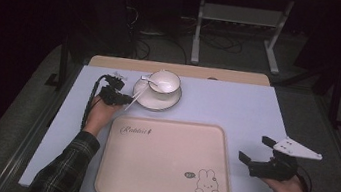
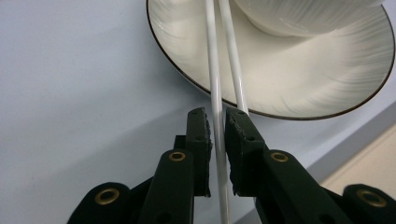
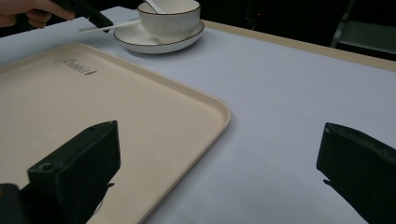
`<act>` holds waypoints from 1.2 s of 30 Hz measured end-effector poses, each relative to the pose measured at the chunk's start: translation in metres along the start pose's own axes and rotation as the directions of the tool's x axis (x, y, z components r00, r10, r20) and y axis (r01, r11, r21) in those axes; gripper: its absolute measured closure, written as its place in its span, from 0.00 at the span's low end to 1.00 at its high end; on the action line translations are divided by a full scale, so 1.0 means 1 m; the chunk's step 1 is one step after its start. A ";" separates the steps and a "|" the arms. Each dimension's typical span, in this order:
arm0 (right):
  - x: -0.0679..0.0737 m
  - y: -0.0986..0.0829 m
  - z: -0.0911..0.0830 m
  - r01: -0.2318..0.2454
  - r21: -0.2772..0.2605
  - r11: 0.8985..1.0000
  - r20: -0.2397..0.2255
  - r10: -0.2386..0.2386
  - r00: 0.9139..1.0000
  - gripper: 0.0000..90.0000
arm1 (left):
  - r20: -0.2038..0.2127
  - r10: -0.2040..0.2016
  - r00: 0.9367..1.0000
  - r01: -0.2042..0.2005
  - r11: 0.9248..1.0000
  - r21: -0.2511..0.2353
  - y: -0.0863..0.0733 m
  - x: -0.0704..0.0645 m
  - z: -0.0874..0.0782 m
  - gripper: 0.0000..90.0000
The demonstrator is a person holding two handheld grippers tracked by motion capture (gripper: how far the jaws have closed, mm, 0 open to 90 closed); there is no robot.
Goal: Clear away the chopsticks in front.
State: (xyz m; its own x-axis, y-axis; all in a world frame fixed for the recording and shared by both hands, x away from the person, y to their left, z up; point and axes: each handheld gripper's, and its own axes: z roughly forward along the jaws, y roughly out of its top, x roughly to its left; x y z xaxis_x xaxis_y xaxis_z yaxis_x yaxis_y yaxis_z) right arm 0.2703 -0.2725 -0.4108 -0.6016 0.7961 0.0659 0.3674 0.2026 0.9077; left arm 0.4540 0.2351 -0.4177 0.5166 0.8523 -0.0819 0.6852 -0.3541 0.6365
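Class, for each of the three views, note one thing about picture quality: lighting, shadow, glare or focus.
High view: the lit table sits in dark surroundings, room beyond nearly black. Left gripper view: the left gripper casts a soft shadow on the table; the plate gleams, chopsticks sharp. Right gripper view: the right gripper blurs up close, while the tray stays clear.

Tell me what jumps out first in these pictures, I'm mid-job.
The left gripper stands out: its jaws pinch white chopsticks that lie across the saucer under a white bowl at the table's far left. Nearer is the bare beige tray with a rabbit print; the right gripper hovers open beside it.
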 end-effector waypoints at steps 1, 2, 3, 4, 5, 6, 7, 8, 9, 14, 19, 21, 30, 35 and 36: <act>0.000 0.000 0.000 0.000 0.000 1.000 0.000 0.000 1.000 0.00 | 0.000 0.003 1.000 -0.003 1.000 0.006 0.000 0.000 0.000 0.88; 0.000 0.000 0.000 0.000 0.000 1.000 0.000 0.000 1.000 0.00 | 0.000 0.001 1.000 -0.001 1.000 0.009 -0.001 0.000 0.001 0.88; 0.000 0.000 0.000 0.000 0.000 1.000 0.000 0.000 1.000 0.00 | -0.001 0.001 1.000 -0.001 1.000 0.012 -0.001 -0.001 0.002 0.88; 0.000 0.000 0.000 0.000 0.000 1.000 -0.001 0.000 1.000 0.00 | 0.002 0.003 1.000 -0.003 1.000 0.013 -0.002 -0.001 0.003 0.88; 0.000 0.000 0.000 0.000 0.001 1.000 0.000 0.000 1.000 0.00 | 0.005 -0.001 1.000 0.001 1.000 0.010 -0.002 0.000 0.003 0.89; 0.000 0.000 0.000 -0.001 0.002 1.000 -0.001 0.001 1.000 0.00 | 0.004 -0.003 1.000 0.003 1.000 0.007 -0.002 -0.001 0.003 0.89; 0.000 0.000 0.000 -0.001 0.001 1.000 0.000 0.001 1.000 0.00 | 0.005 -0.002 1.000 0.002 1.000 0.007 -0.002 -0.001 0.003 0.90; 0.000 0.000 0.000 -0.001 0.000 1.000 0.000 0.001 1.000 0.00 | 0.007 -0.004 1.000 0.004 1.000 0.006 -0.002 0.000 0.004 0.90; 0.000 0.000 0.000 -0.001 0.000 1.000 0.000 0.001 1.000 0.00 | 0.009 -0.003 1.000 0.003 1.000 0.007 -0.002 0.000 0.003 0.91; 0.000 0.000 0.000 -0.001 0.000 1.000 0.000 0.001 1.000 0.00 | -0.015 0.000 1.000 0.000 1.000 0.004 -0.001 -0.001 0.001 0.95; 0.000 0.000 0.000 -0.002 0.000 1.000 0.000 0.002 1.000 0.00 | -0.021 0.003 1.000 -0.003 1.000 -0.023 0.000 0.002 -0.008 0.95; 0.000 0.000 0.000 -0.002 0.001 1.000 0.001 0.002 1.000 0.00 | -0.018 -0.001 1.000 0.000 1.000 -0.027 -0.001 0.003 -0.010 0.95; 0.000 0.000 0.000 0.000 0.002 1.000 0.001 0.000 1.000 0.00 | -0.006 -0.016 1.000 0.016 0.998 -0.063 -0.018 0.013 -0.042 0.95; 0.000 0.000 0.000 -0.001 0.003 1.000 0.003 0.001 1.000 0.00 | 0.010 -0.033 0.999 0.034 0.996 -0.080 -0.031 0.018 -0.055 0.95; 0.000 0.000 0.000 0.000 0.002 1.000 0.003 0.000 1.000 0.00 | 0.016 -0.043 0.999 0.044 0.995 -0.086 -0.036 0.019 -0.062 0.95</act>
State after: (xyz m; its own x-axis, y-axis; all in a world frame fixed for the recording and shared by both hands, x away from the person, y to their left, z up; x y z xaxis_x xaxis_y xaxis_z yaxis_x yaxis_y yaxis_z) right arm 0.2704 -0.2721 -0.4110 -0.5996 0.7977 0.0650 0.3693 0.2037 0.9067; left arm 0.4075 0.2876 -0.3949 0.4950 0.8604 -0.1216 0.6608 -0.2819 0.6956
